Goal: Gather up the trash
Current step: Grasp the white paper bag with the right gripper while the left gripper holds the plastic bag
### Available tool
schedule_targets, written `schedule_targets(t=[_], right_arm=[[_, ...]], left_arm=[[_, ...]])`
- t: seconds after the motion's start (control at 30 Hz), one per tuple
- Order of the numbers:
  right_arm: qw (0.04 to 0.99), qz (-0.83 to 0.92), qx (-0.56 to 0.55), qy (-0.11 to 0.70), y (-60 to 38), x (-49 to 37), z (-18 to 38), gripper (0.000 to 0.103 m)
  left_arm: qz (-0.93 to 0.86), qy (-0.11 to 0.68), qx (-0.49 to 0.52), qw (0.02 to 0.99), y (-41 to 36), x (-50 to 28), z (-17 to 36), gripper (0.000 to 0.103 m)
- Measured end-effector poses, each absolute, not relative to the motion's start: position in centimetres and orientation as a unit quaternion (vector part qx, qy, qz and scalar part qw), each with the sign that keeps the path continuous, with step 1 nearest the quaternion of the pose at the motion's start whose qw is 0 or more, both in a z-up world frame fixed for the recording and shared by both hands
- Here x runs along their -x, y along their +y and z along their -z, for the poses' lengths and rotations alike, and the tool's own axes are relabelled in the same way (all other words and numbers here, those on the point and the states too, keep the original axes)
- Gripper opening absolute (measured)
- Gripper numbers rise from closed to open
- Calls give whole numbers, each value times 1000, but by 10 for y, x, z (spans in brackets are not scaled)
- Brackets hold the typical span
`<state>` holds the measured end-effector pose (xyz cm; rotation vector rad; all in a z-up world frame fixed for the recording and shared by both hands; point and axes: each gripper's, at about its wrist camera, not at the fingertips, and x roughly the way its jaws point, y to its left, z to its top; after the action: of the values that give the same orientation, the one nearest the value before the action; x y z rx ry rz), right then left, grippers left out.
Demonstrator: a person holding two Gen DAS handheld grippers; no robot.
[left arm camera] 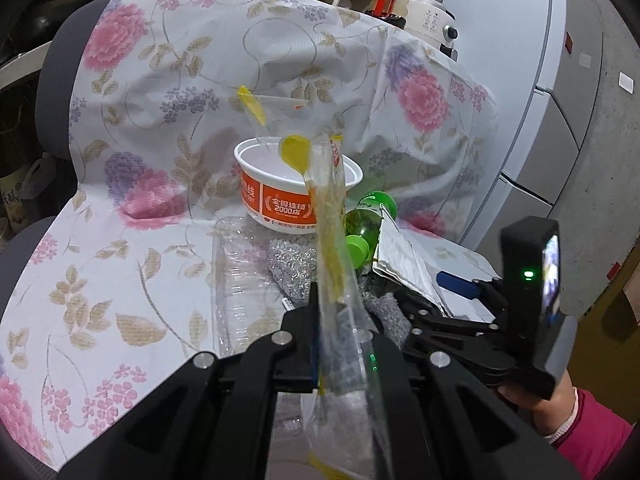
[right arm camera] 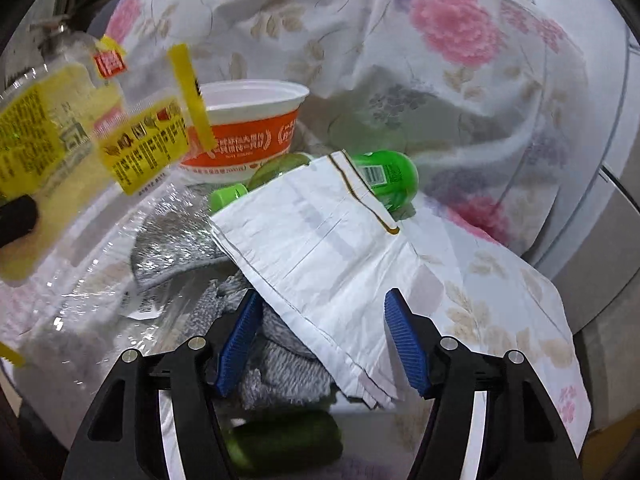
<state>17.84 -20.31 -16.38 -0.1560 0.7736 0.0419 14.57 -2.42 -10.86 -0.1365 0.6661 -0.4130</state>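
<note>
Floral-covered seat [left arm camera: 120, 208]: left gripper [left arm camera: 340, 312] clamps the clear bag [left arm camera: 332, 216]; right gripper [right arm camera: 320, 320] open around the white mailer [right arm camera: 320, 240] at 12 o'clock. Close on its edge only, clear of the grey cloth [right arm camera: 280, 364].

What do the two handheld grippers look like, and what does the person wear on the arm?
Both grippers are black, with angular linkage arms joined by round silver pins. The right gripper has ribbed blue pads on its fingers. Seen from the left gripper, it also carries a black box with a small screen and a green light. The person wears a dark pink sleeve with a pale cuff.
</note>
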Motion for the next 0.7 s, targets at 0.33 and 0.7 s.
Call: schedule_targets(t=[0.33,0.7], right_arm=[[946,-24,42,321,-213,-159,136,9],[968,-29,-22,250,-253,-120,77,1]], left_arm=[[198,321,67,924,-23,-143,108,0],[219,285,68,931,-29,-116,83,0]])
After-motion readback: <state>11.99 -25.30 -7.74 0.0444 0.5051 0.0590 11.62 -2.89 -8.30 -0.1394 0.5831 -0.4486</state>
